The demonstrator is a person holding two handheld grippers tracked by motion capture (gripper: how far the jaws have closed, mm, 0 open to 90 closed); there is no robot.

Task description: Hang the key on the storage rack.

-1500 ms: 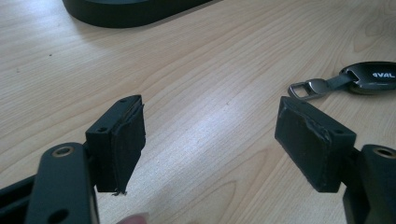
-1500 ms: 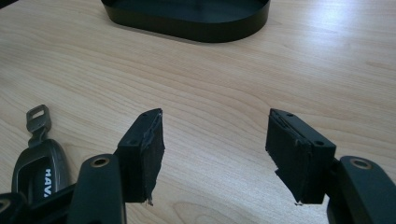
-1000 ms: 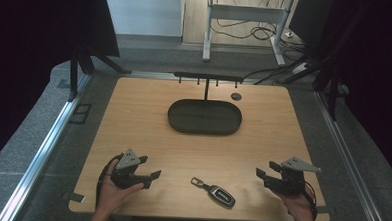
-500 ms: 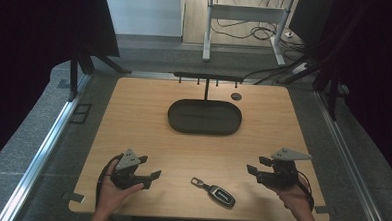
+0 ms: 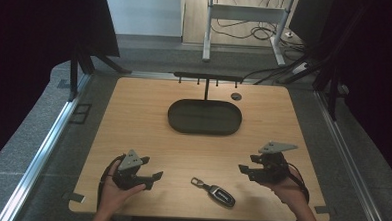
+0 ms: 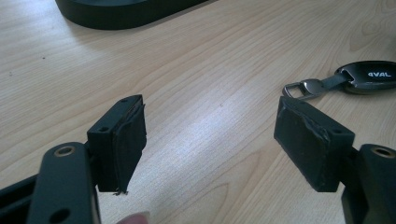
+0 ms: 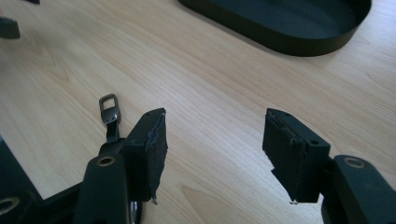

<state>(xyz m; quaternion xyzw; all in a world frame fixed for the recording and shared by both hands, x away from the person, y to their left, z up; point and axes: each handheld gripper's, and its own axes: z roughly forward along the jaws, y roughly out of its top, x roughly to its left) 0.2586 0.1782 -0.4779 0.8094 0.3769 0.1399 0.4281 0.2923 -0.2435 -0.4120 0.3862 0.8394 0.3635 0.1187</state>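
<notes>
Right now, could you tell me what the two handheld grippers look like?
Both the left gripper and the right gripper are black, each topped by a grey three-cornered plate and trailing a black cable. In the gripper views, each has two blocky jaws faced with worn black pads, ragged at the edges.

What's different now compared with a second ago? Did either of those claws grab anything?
The right claw has lifted off the table and drifted inward toward the key fob, with open jaws and nothing between them. Nothing was grabbed or let go. The left claw, the key fob and the black tray stayed where they were.
</notes>
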